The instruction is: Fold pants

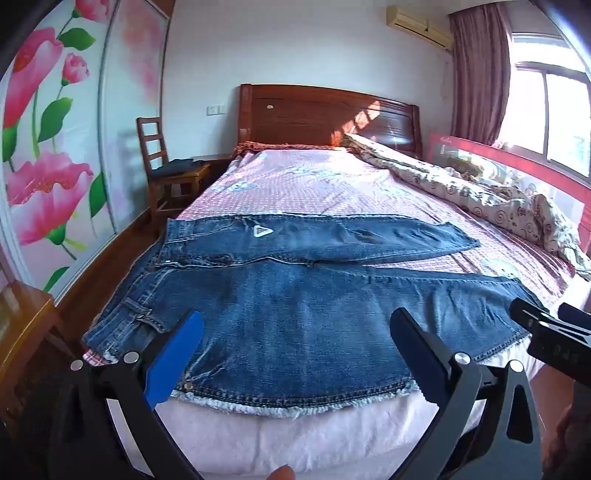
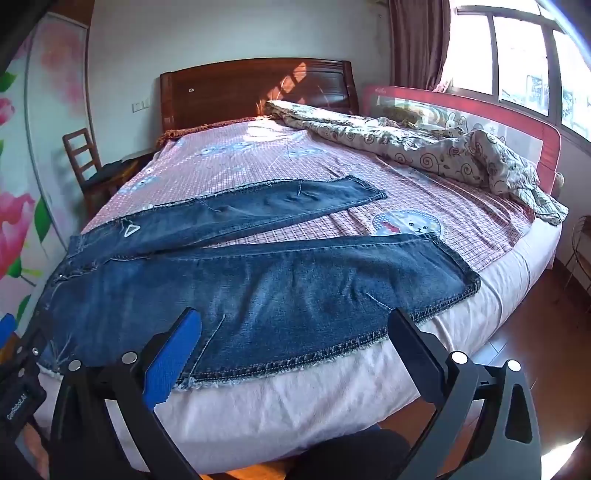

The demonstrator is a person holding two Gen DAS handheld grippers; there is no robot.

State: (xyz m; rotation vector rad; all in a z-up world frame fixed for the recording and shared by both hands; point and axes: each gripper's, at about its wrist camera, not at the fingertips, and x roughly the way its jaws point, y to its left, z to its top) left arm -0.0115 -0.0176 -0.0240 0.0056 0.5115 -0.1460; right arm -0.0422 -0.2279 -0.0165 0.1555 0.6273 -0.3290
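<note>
bed (image 1: 295, 177) | rumpled quilt (image 2: 424, 147) | chair (image 1: 162, 166), perhaps clothes on it

Matt blue denim jeans (image 2: 258, 291) with frayed, rough edges lie on a checked cotton sheet (image 2: 424, 225). Behind the jeans stands a glossy, polished wood headboard (image 2: 236, 96).

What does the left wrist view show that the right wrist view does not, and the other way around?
Only the left wrist view shows the air conditioner and the jeans' belt loop. Only the right wrist view shows the cartoon animal print on the sheet and the wooden floor beyond the bed corner. Both show the jeans spread flat, the headboard, the rumpled quilt, the chair and an open gripper, left gripper and right gripper.
</note>
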